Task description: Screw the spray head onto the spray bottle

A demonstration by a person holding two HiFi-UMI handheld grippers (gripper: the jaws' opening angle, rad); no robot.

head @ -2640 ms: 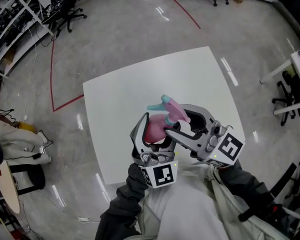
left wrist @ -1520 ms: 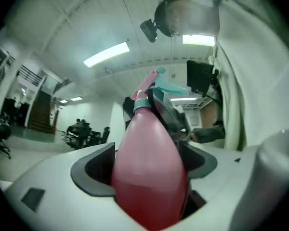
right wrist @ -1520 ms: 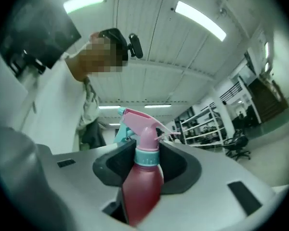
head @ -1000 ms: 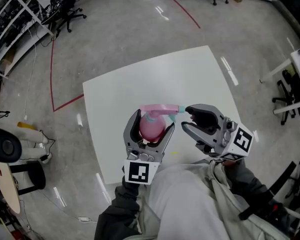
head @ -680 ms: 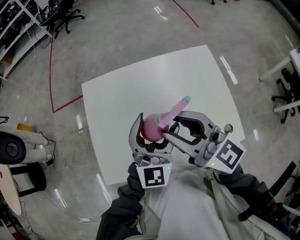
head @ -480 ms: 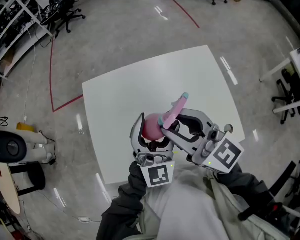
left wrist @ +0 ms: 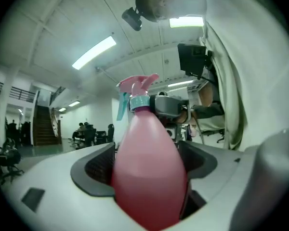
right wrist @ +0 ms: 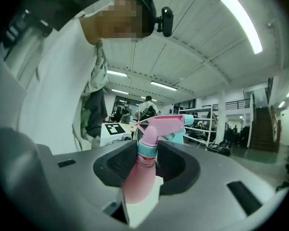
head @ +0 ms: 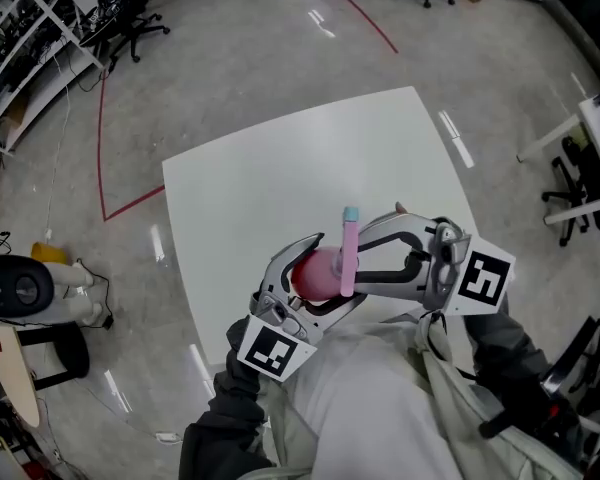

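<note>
Above white table point(head: 280, 158), left tool point(head: 327, 273) pinches spray bottle point(left wrist: 149, 174); right tool point(right wrist: 147, 159) seemingly clamps spray head point(right wrist: 164, 123).

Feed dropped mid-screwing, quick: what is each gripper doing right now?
Left gripper: shut on the pink spray bottle.
Right gripper: shut on the spray head at its teal collar; jaws just closed further.

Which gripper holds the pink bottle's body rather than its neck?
The left gripper, clamped on the pink body of the spray bottle; the right gripper, its jaws just closing further, grips the teal collar of the spray head.
</note>
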